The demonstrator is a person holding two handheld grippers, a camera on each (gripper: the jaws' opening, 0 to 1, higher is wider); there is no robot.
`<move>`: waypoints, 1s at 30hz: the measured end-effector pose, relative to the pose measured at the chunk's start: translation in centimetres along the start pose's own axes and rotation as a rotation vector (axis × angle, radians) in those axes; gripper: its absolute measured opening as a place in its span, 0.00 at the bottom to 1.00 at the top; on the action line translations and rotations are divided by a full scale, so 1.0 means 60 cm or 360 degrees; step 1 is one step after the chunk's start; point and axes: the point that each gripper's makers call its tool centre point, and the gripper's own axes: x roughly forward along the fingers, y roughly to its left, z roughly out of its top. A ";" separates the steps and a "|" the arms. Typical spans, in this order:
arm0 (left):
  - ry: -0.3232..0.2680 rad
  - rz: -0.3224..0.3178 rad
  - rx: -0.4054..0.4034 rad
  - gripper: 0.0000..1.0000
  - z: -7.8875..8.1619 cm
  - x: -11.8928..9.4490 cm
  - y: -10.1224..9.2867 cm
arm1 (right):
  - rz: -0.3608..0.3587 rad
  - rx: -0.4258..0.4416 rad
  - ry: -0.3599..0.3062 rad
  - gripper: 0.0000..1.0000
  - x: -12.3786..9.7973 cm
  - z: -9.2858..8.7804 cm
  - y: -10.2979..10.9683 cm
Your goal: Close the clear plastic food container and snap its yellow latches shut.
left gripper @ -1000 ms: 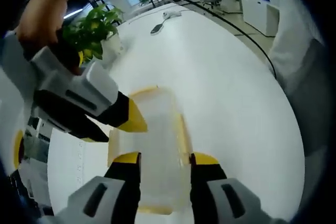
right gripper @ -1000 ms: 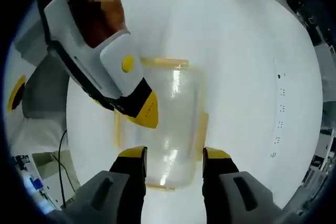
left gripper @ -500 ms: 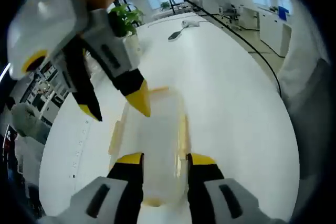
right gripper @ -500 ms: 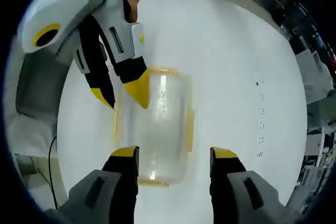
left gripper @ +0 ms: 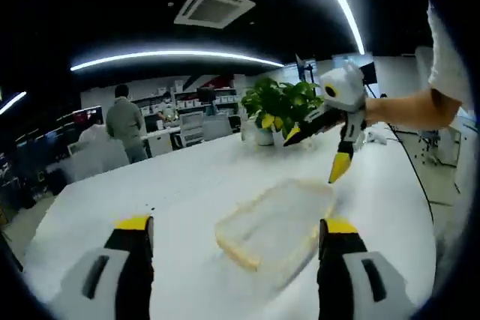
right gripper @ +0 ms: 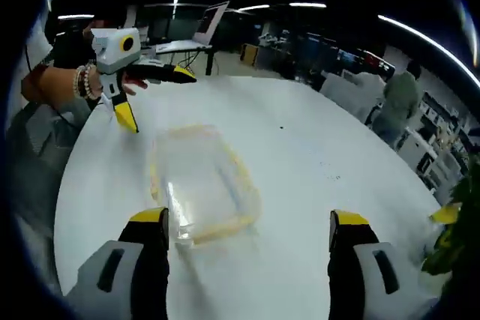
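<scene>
**Both grippers pull back from the closed container**

The clear food container [left gripper: 277, 226] lies flat on the white table [left gripper: 187, 185] with its lid on and yellow latches [right gripper: 244, 181] lying along its sides; whether each is fully snapped cannot be told. Half a second ago both tools hung close over it; now they are lifted well clear. The left gripper [left gripper: 232, 241] stands wide open and empty, the right gripper [right gripper: 247, 234] likewise. This suggests the latching is finished. A potted plant [left gripper: 277, 106] stands beyond, with people in the background.

Left gripper [left gripper: 234, 224] jaws spread, clear container [left gripper: 276, 224] on table [left gripper: 172, 185]
</scene>
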 end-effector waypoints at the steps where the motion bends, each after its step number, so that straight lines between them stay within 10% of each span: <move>1: 0.0043 -0.0015 -0.0001 0.97 -0.016 0.000 -0.006 | -0.0005 0.0080 -0.0066 0.94 0.002 -0.005 0.010; 8: 0.0152 -0.0084 -0.0159 0.97 -0.082 0.020 -0.047 | -0.0161 0.0205 -0.0387 1.00 0.014 -0.034 0.050; 14: -0.0025 -0.0071 -0.0402 0.96 -0.087 0.050 -0.073 | -0.0266 0.0381 -0.0552 1.00 0.044 -0.064 0.055; 18: 0.0013 -0.0017 -0.0259 0.93 -0.107 0.067 -0.079 | -0.0304 0.0374 -0.0435 0.91 0.061 -0.087 0.050; 21: 0.0004 -0.0179 -0.0364 0.87 -0.115 0.088 -0.108 | -0.0272 0.0360 -0.0427 0.80 0.079 -0.078 0.049; 25: 0.0184 -0.0156 -0.0235 0.83 -0.144 0.093 -0.113 | -0.0221 0.0331 -0.0403 0.83 0.110 -0.067 0.060; 30: 0.0123 -0.0174 -0.0190 0.82 -0.134 0.095 -0.101 | -0.0202 0.0292 -0.0403 0.71 0.121 -0.059 0.071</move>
